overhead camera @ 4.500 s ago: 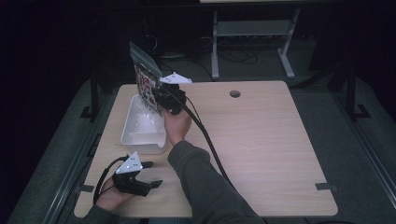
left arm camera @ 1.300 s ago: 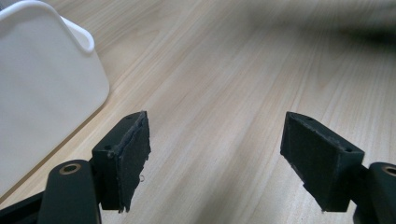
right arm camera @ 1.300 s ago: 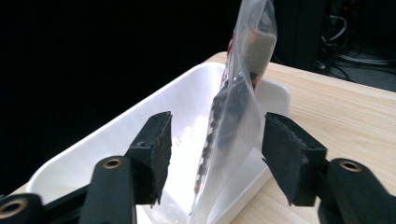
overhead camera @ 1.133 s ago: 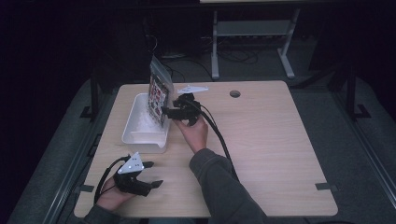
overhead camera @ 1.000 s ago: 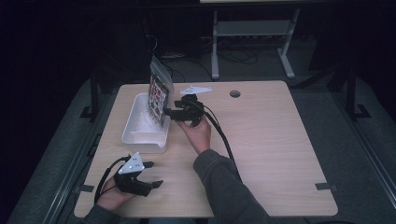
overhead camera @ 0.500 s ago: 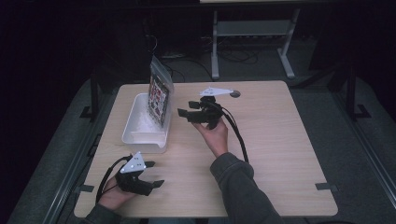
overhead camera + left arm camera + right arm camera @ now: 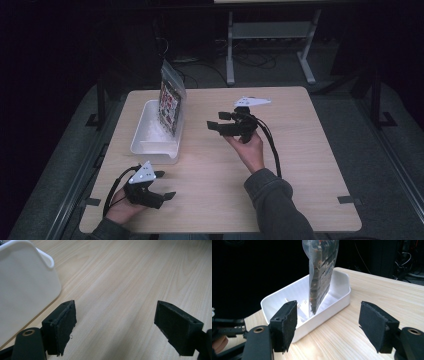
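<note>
A clear bag (image 7: 171,102) with dark printed contents stands upright in a white bin (image 7: 150,145) at the table's left, leaning on the bin's right wall. My right gripper (image 7: 216,121) hovers over mid-table, right of the bin, pointing at it. Its jaws have just been opening and nothing is between them. In the right gripper view the bag (image 7: 322,272) and bin (image 7: 332,302) lie well beyond the open gripper (image 7: 329,322). My left gripper (image 7: 165,185) rests at the front left, jaws also just opening, empty (image 7: 117,322) over bare wood beside the bin (image 7: 22,290).
The right gripper's cable (image 7: 272,150) trails back over the table toward the sleeve. Tape tabs (image 7: 350,200) mark the front corners of the table. A metal stand (image 7: 270,35) and floor cables lie behind the far edge.
My right gripper has let go of the bag and drawn away to the right, jaws wider. The bag stays upright in the bin. The left hand has not moved.
</note>
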A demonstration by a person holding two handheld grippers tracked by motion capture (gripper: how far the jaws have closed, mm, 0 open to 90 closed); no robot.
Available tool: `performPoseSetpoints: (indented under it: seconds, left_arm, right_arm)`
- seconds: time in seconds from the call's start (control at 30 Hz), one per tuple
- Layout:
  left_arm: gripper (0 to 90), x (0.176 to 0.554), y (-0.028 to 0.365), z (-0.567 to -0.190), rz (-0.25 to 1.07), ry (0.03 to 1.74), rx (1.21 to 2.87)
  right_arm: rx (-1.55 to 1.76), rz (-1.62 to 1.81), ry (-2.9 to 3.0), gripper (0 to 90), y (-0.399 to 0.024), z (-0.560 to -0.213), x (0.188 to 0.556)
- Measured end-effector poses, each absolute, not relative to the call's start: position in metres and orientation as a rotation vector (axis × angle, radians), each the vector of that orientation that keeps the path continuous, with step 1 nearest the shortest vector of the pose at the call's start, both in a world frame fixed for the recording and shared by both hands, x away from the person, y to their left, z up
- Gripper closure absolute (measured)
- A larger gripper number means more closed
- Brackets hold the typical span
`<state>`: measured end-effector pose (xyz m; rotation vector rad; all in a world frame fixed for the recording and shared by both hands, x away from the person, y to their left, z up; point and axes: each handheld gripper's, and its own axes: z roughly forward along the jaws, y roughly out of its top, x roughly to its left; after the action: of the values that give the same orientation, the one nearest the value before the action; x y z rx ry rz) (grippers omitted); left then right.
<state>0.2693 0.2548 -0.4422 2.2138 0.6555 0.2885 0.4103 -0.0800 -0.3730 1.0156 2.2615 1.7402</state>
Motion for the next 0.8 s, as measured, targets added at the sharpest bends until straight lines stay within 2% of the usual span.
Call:
performPoseSetpoints:
  seconds: [0.8]
  left_arm:
    - [17.3, 0.269, 0.251, -0.443, 0.276, 0.636, 2.230]
  right_arm:
    - [0.994, 1.687, 2.289, 29.3, -0.144, -0.373, 0.379]
